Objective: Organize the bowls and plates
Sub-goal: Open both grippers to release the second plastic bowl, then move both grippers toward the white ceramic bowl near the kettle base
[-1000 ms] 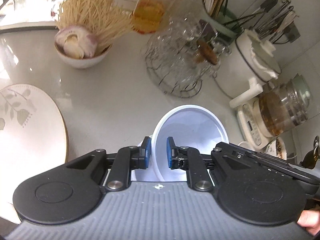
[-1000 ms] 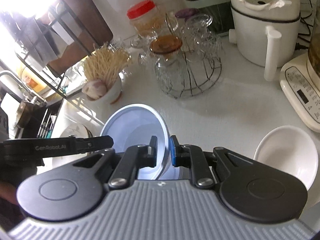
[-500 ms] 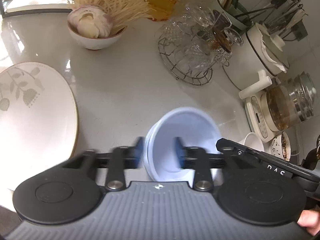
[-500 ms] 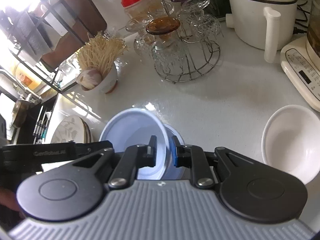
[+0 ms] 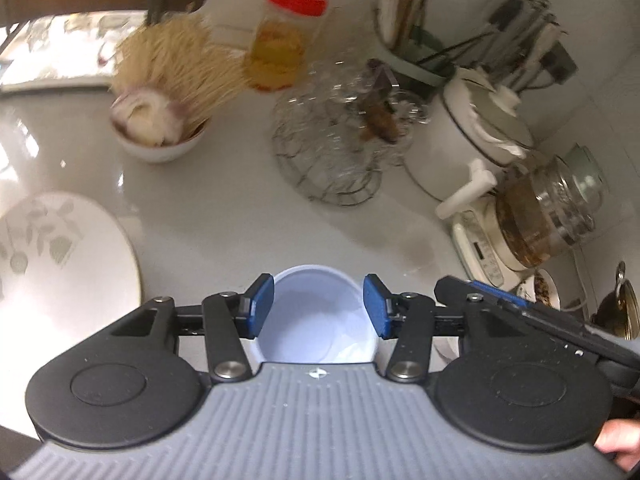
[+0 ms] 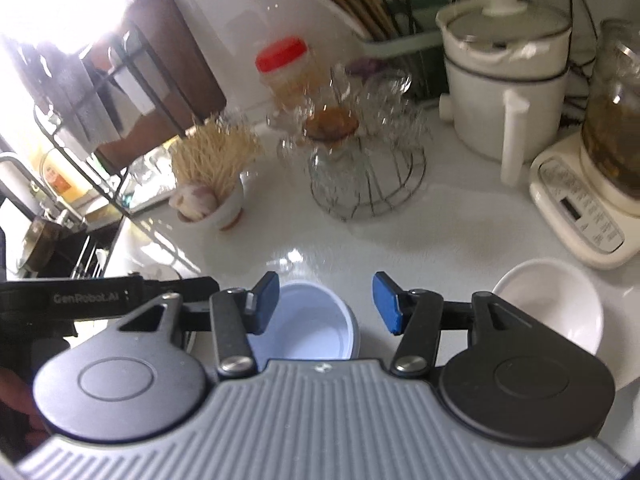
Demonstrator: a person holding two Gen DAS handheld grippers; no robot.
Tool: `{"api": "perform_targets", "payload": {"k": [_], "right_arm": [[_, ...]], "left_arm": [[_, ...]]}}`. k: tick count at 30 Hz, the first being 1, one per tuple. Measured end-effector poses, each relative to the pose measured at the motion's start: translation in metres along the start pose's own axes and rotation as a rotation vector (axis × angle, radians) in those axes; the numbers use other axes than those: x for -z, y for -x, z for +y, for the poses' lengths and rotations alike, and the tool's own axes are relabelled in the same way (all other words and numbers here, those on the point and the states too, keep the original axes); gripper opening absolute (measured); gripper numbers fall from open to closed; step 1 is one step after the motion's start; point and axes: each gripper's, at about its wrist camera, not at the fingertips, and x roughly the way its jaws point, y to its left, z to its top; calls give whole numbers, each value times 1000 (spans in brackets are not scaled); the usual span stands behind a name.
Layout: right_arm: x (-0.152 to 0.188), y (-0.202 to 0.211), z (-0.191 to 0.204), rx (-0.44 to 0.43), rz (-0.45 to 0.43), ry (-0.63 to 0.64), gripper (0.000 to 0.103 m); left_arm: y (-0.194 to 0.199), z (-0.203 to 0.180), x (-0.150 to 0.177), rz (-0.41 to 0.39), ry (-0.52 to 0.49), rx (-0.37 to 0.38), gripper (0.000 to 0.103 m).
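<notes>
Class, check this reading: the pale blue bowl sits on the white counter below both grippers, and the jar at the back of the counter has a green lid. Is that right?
Not quite. The jar has a red lid, not green; both wrist views show it. The rest holds: the pale blue bowl sits on the white counter below the left gripper and the right gripper.

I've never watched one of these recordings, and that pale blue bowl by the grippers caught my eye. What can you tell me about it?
The blue bowl is pale blue-white, smooth and glossy, probably plastic, with a plain round rim. It stands upright, mouth up, apparently empty, on the white counter. In both wrist views it sits below and between the blue pads, which are apart from it. The left gripper stands open; the right gripper is opening, with nothing pressed between its pads. Its near edge is hidden behind the gripper bodies. Whether it is one bowl or nested bowls is unclear.
</notes>
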Motion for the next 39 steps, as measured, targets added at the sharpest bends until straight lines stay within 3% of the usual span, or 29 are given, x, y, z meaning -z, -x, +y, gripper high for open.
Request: {"api": "perform_targets", "payload": {"k": [11,22,31,35,39], "right_arm": [[-13,26,-9,59,-67,-32,55],[-14,30,-48,209,-105,-156,55],[5,24,-76,361,-63,-278,54],[15,31,-96,436,-48,-322,54],[25,33,-120,478,-10,-374,54]], "left_arm": [[-3,-44,-17,37,-120,64,55],[-55,-83,-36,131,-261,164,55],[-119,-108,-31,279,-329,240,55],[-135,-128,-30,281,-375,269,55],[-149,-146,-24,255,-411,241,55]]}}
